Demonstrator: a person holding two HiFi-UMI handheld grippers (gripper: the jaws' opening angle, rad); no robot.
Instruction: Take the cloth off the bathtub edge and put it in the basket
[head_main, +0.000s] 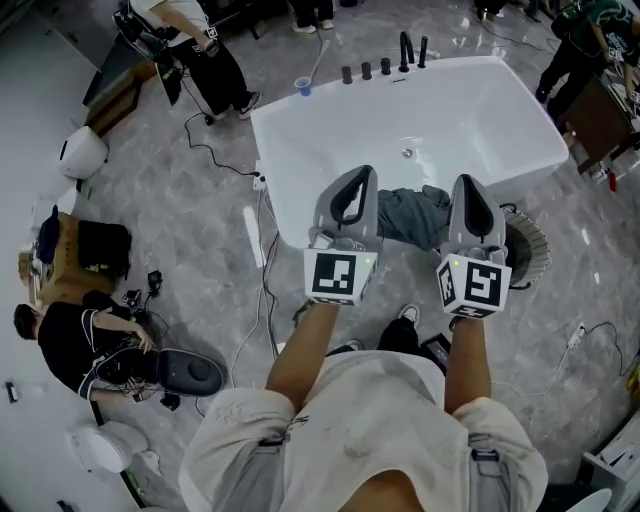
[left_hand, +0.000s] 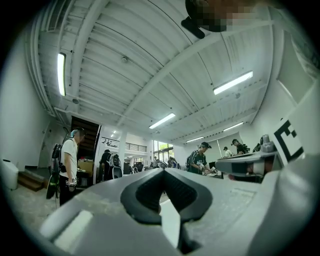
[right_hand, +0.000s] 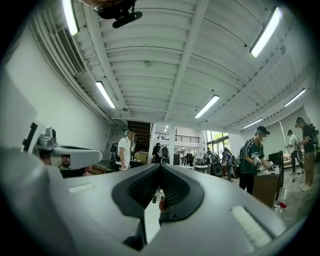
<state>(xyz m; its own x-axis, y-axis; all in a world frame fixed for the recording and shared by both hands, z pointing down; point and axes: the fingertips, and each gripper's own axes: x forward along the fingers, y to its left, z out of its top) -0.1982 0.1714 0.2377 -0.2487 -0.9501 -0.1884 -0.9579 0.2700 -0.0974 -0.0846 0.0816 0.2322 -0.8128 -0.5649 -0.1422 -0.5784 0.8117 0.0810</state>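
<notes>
Both grippers are up, side by side in front of the wearer, and neither touches anything. Left gripper (head_main: 358, 176): jaws closed tip to tip, nothing between them. Right gripper (head_main: 469, 184): same, shut and empty. Their own views look out over the room and ceiling, not at the tub. Cloth (head_main: 410, 214) is grey and bunched on the tub's near edge, showing in the gap between the two grippers and below them, partly hidden by both. Tub (head_main: 400, 120) is white and sits just beyond both gripper tips. Basket (head_main: 527, 250) is round and slatted, on the floor just right of the right gripper and partly behind it, close to the cloth. Blue cup (head_main: 303, 86) stands beyond the left gripper, by the tub's far left corner. A seated person (head_main: 70, 340) is on the floor well left of the left gripper.
</notes>
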